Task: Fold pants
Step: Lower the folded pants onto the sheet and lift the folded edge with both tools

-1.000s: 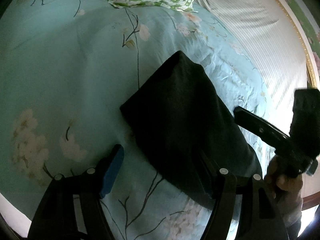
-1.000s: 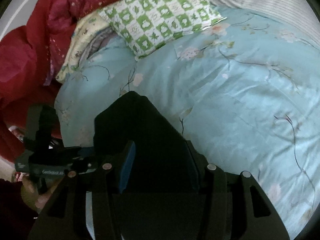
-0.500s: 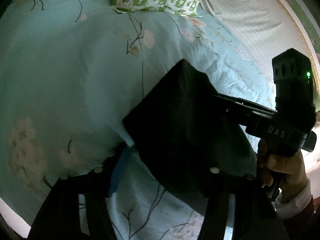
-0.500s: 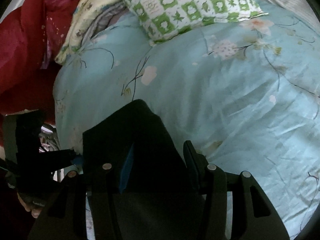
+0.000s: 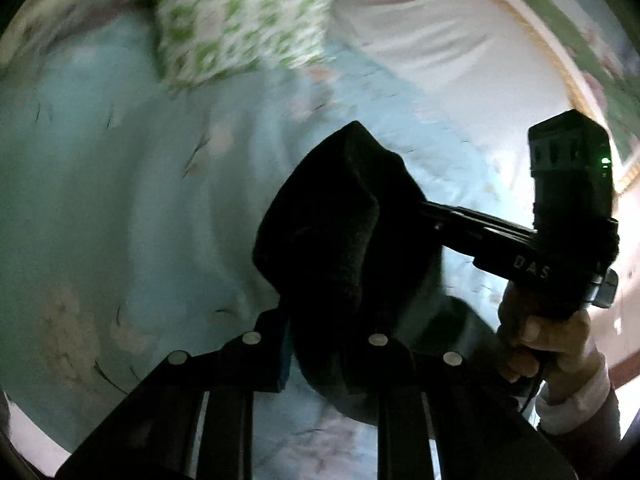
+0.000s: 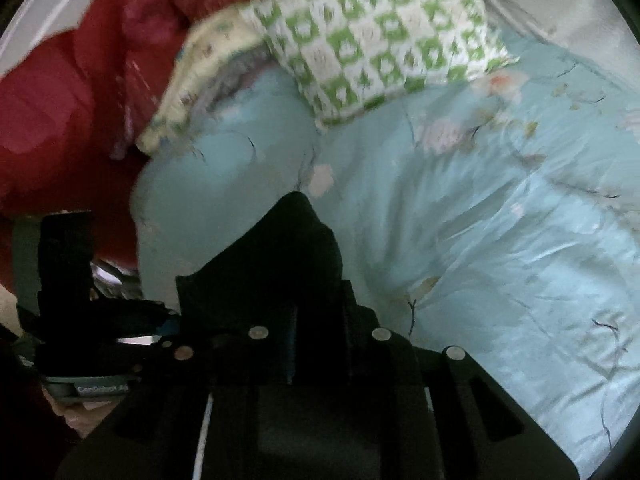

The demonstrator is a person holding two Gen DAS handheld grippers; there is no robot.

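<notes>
Black fabric pants (image 5: 344, 240) bunched on the light-blue floral bedspread (image 5: 120, 200), partly folded. My left gripper (image 5: 328, 344) and right gripper (image 6: 320, 328) are both closing on the near edge; the next fold remains.

Left gripper (image 5: 328, 344) jaws are closing on the near edge of the black pants (image 5: 344, 240), which are bunching up off the pale blue floral bedspread (image 5: 120, 208). Right gripper (image 5: 416, 204), in a hand (image 5: 548, 340), is biting the right side; green-checked pillow (image 5: 240, 24) is lying far, blurred.
</notes>
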